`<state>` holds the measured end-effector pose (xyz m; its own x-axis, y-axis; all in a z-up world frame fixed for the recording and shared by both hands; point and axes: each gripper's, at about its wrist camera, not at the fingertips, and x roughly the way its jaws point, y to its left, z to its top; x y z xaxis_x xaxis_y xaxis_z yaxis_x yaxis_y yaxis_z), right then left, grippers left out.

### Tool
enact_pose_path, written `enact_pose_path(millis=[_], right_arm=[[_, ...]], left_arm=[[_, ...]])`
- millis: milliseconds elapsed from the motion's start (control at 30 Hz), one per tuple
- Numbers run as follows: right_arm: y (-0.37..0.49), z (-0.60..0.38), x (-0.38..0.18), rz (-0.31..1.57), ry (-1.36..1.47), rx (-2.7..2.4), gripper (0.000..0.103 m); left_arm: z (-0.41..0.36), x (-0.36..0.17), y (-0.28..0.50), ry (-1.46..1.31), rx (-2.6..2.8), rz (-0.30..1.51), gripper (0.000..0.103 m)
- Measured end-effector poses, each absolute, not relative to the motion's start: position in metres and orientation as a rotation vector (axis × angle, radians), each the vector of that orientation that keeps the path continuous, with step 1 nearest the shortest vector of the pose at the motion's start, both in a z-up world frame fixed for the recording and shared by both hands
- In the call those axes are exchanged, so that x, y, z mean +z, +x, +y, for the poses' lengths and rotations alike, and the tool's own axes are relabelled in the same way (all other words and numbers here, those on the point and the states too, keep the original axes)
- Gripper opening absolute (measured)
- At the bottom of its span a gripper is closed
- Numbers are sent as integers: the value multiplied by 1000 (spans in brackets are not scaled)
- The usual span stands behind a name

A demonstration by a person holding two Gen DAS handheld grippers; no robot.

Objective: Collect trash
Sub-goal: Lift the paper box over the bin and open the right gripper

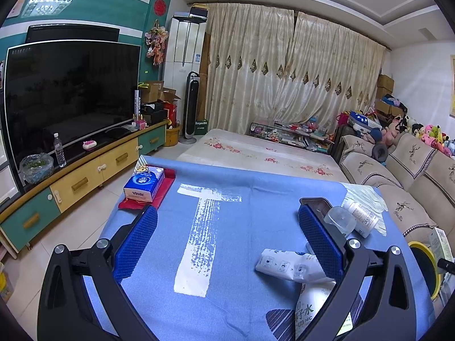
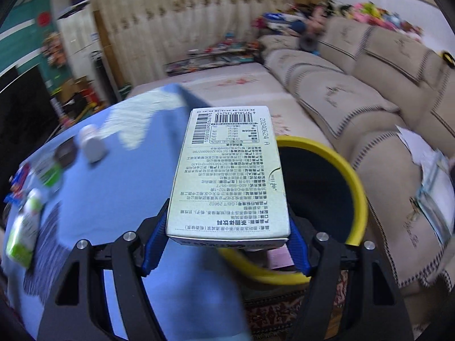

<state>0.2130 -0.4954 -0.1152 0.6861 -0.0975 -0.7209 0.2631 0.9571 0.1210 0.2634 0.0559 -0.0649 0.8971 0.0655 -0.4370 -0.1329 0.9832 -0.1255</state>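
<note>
Right wrist: my right claw (image 2: 224, 227) pinches a light, stiff carton (image 2: 227, 176) by its sides beside the bin (image 2: 352, 182); left claw (image 1: 227, 244) gapes empty.

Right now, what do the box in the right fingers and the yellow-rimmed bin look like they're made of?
Box: matte printed paperboard, going by its crisp folded edges, barcode and fine text. Bin: probably smooth plastic, with an evenly coloured, slightly glossy yellow rim and a dark inside, though the blur leaves it open.

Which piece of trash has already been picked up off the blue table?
The pale green box with the barcode: the right gripper clamps it near the yellow bin, while the white bottle and cartons remain on the cloth.
</note>
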Motion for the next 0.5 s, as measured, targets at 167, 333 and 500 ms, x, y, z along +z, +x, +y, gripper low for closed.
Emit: enact_pose_path(millis=[167, 333, 500], right_arm=[[228, -537, -130, 820, 287, -285, 68], [232, -566, -139, 806, 361, -380, 79], [232, -563, -117, 678, 440, -408, 81]], left_arm=[[53, -67, 266, -139, 103, 455, 98], [51, -70, 268, -131, 101, 464, 98], [47, -71, 269, -126, 87, 476, 98]])
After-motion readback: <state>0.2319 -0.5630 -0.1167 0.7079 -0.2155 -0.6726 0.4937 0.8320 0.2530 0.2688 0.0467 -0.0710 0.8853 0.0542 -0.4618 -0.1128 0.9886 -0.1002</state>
